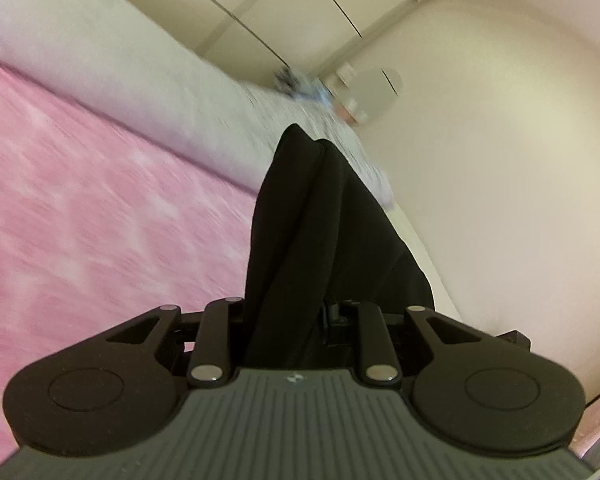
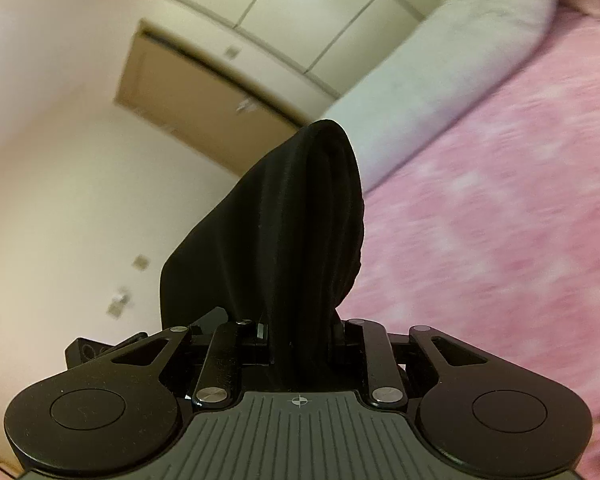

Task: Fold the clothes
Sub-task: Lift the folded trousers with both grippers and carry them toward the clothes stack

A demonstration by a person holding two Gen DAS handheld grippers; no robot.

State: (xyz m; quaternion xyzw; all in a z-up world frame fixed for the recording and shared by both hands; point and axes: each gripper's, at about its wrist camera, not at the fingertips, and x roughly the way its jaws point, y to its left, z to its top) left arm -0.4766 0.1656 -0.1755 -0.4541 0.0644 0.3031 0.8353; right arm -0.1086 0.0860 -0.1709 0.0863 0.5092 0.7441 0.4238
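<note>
Gripping the black garment (image 1: 300, 240), each claw (image 2: 300, 332) hangs above the pink bedspread (image 1: 100, 200).

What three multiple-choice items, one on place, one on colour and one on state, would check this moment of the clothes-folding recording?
1. Where is the black garment?
A. flat on the bed
B. raised, bunched in both grippers
C. hanging on the door

2. What colour is the bed cover?
A. pink
B. blue
C. green

3. What state is the right gripper in?
A. open and empty
B. out of view
C. shut on cloth

Answers: 1 B, since black cloth rises from between the fingers of the left gripper and of the right one; 2 A, since pink spreads under both views; 3 C, since the cloth is pinched between its fingers.
</note>
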